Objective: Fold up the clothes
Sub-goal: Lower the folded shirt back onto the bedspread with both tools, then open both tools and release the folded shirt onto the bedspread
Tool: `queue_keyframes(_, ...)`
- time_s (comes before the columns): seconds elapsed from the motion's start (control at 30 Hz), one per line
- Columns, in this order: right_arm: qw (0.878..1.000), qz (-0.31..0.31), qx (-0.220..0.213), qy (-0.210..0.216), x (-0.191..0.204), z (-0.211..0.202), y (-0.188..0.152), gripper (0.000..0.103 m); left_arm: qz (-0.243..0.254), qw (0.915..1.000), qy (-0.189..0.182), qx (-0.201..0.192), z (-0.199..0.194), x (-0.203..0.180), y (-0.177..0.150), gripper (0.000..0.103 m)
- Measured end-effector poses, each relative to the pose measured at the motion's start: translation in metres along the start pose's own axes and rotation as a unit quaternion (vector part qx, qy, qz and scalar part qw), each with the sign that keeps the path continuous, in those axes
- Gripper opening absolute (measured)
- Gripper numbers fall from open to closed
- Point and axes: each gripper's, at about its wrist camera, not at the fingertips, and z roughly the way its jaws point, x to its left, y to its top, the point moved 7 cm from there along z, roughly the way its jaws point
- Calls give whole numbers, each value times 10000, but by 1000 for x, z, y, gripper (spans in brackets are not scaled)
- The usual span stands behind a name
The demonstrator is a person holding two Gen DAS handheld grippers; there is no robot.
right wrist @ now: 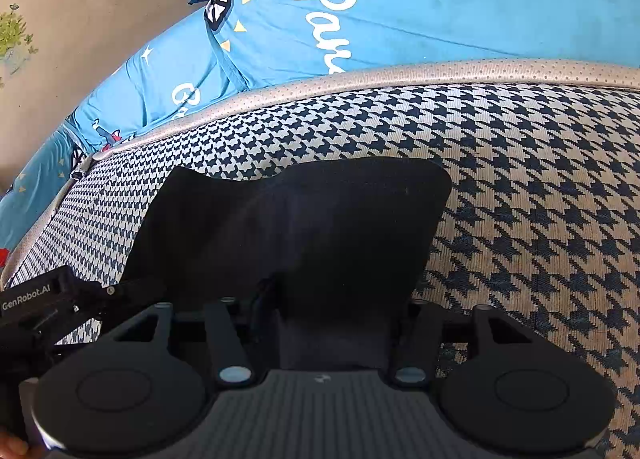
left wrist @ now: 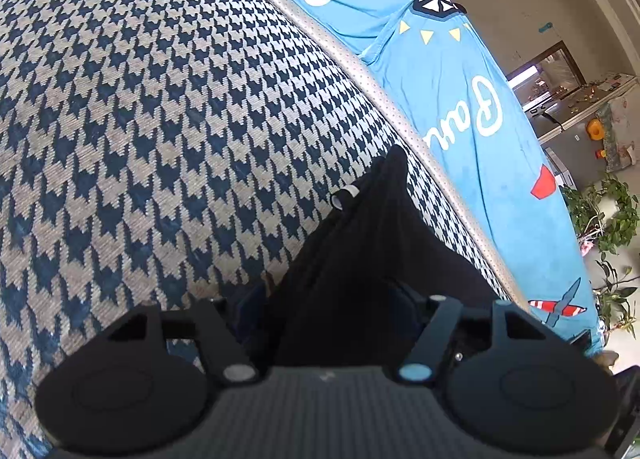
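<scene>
Left gripper beside black garment

Black garment hides both grippers' fingers.

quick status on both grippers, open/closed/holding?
Left gripper: jaws apart, black garment between them; grip cannot be told.
Right gripper: jaws apart, black garment between them; grip cannot be told.

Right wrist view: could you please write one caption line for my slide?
Black garment lying on houndstooth cushion, between the right gripper fingers, blue bedsheet behind.
</scene>
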Motion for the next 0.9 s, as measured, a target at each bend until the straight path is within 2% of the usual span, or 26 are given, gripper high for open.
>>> queue_keyframes(0.07, 10000, -34, -39, 25, 2, 1, -1, 53, 53, 10000, 26, 73, 4, -3, -1, 47)
queue_keyframes(0.1, 10000, -63, -57, 42, 3, 2, -1, 53, 98, 9999, 49, 94, 6, -5, -2, 31)
queue_keyframes(0.17, 9998, -122, -65, 124, 7, 4, -3, 36, 307, 9994, 150, 29, 9, -12, -3, 23)
queue_keyframes(0.23, 9996, -194, -113, 163, 12, 5, -5, 27, 505, 9983, 238, -175, 7, -22, -2, 15)
queue_keyframes(0.33, 9986, -403, -306, 120, 20, 3, -6, 22, 566, 9957, 384, -619, -11, -30, 3, 11)
queue_keyframes(0.47, 9950, -567, -594, 574, 41, -3, -6, 21, 921, 9863, 824, -1096, -38, -31, 12, 11)
queue_keyframes(0.57, 9878, -1018, -891, 773, 68, -2, -15, 21, 945, 9801, 1079, -1371, -65, -22, 18, 11)
queue_keyframes(0.63, 9829, -1234, -936, 992, 86, -1, -15, 21, 932, 9751, 1267, -1564, -86, -14, 22, 11)
queue_keyframes(0.8, 9707, -1637, -946, 1485, 131, 8, -18, 21, 964, 9618, 1753, -1871, -115, 8, 31, 11)
queue_keyframes(0.9, 9650, -1857, -905, 1617, 154, 16, -20, 21, 793, 9599, 1962, -1840, -121, 28, 35, 12)
